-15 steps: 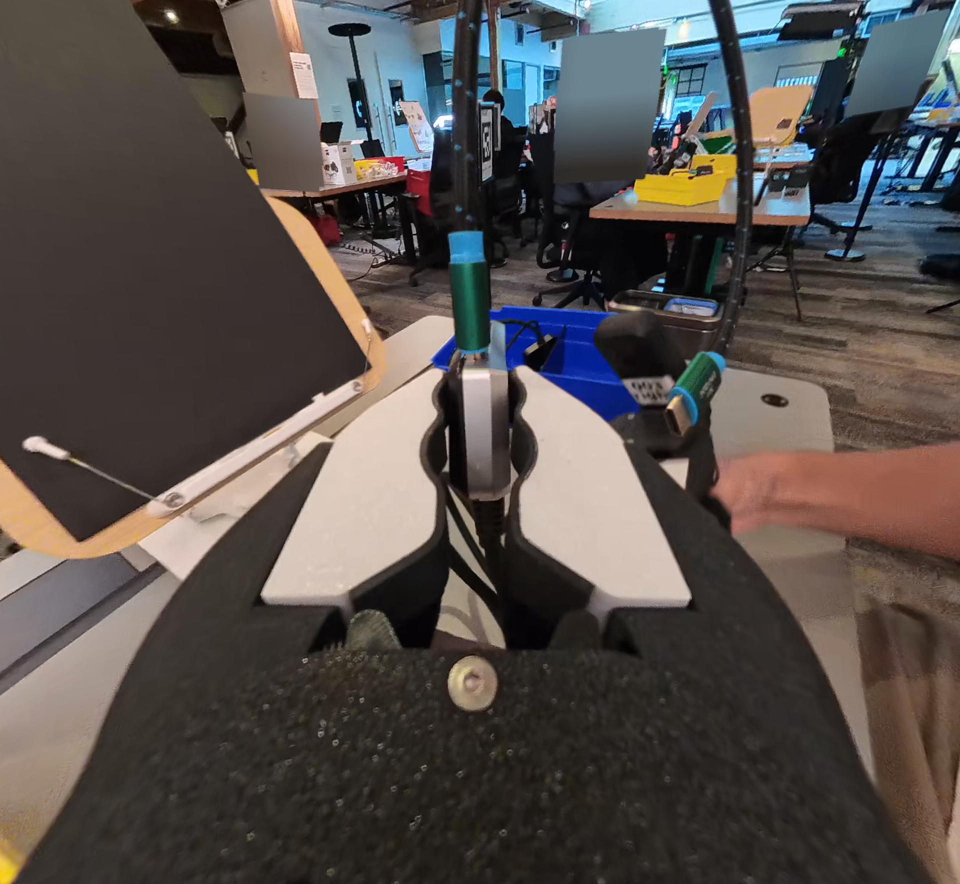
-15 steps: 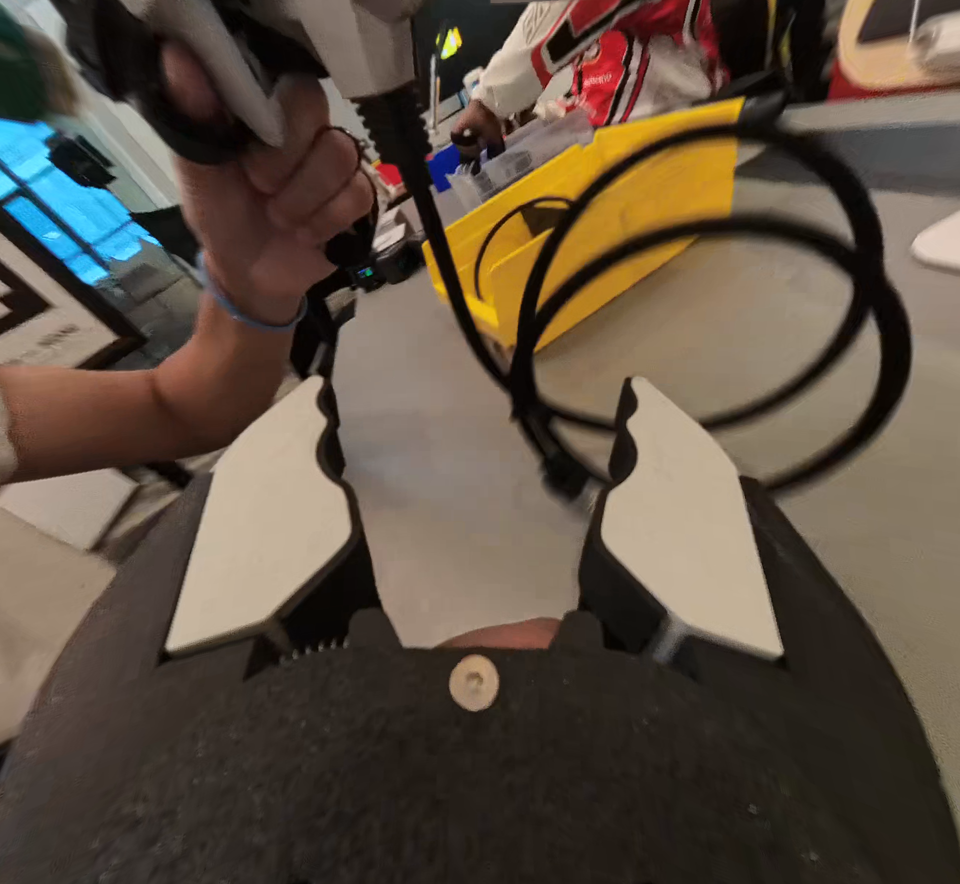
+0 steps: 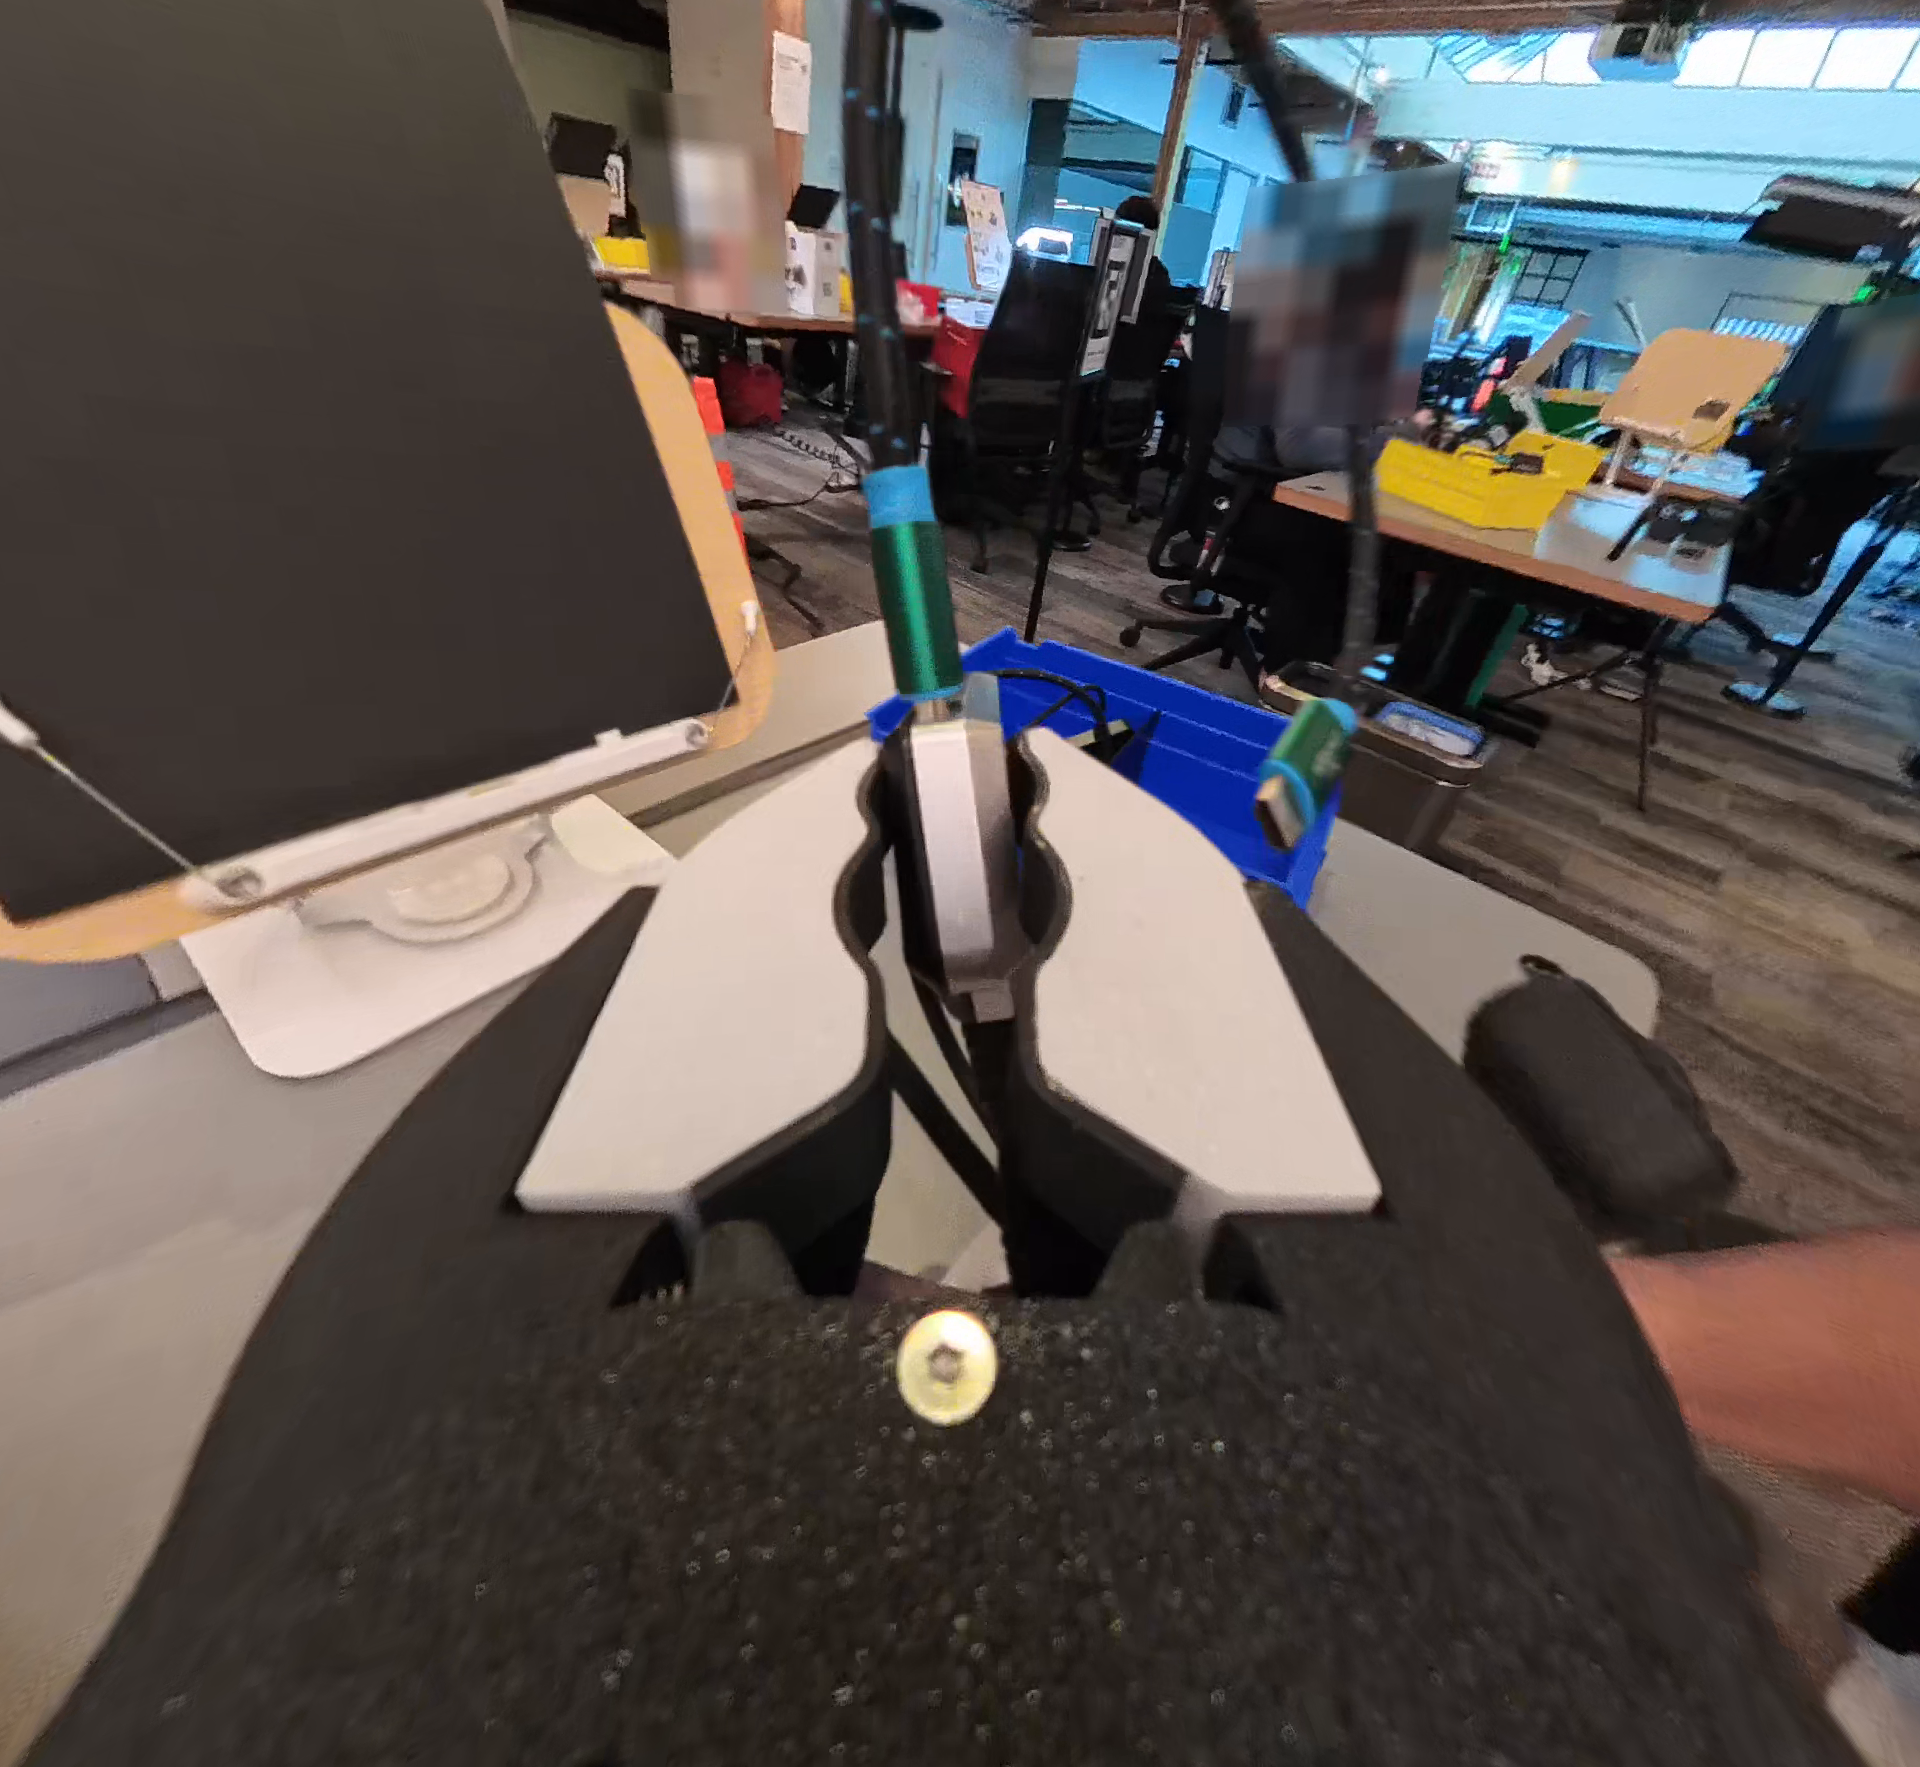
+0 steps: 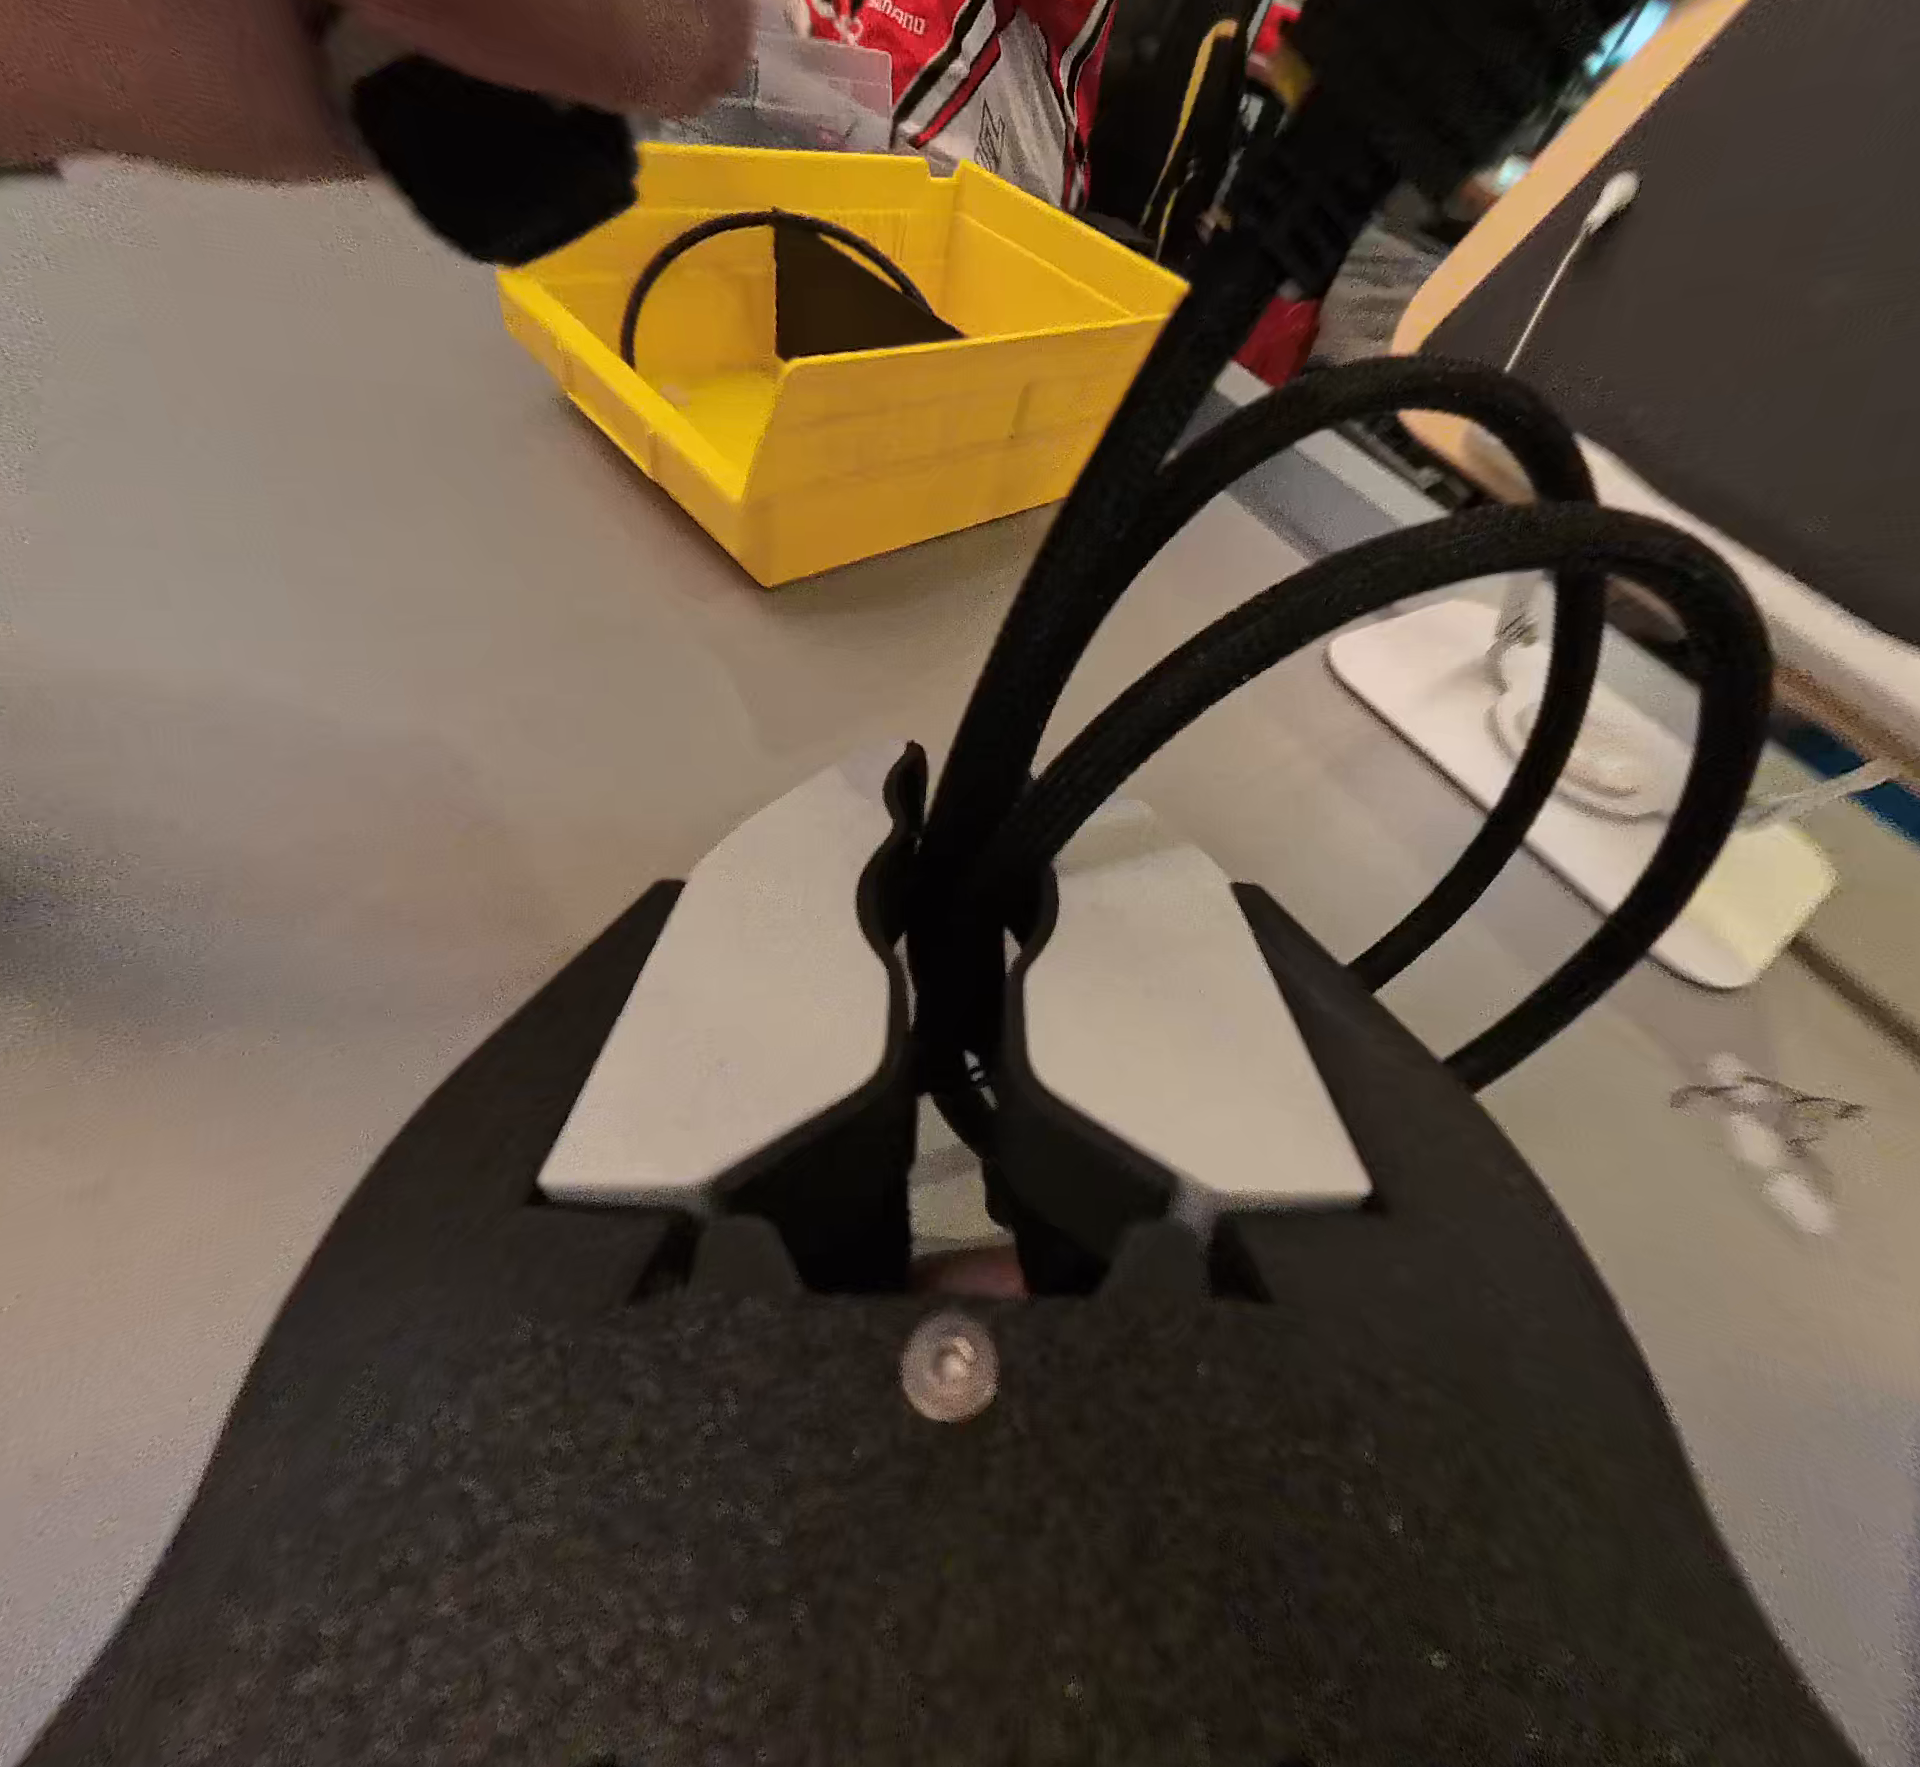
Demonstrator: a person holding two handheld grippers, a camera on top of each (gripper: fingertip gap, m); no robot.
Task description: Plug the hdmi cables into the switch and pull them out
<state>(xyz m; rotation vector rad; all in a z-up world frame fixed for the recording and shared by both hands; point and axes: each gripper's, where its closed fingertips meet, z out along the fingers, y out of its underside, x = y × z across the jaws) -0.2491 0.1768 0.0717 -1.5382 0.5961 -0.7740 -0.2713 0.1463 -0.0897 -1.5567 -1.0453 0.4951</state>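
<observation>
Switch (image 3: 961,870) clamped inside left claw (image 3: 951,782); cable (image 4: 997,782) pinched in right claw (image 4: 961,870).

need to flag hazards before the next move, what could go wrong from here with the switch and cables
1. The left gripper pinches the thin silver switch edge-on; a tug from the plugged green connector could twist it loose.
2. The free green connector dangles over the blue bin and might snag its rim.
3. The right gripper is shut on the black braided cable, whose loops could tangle when pulled.
</observation>
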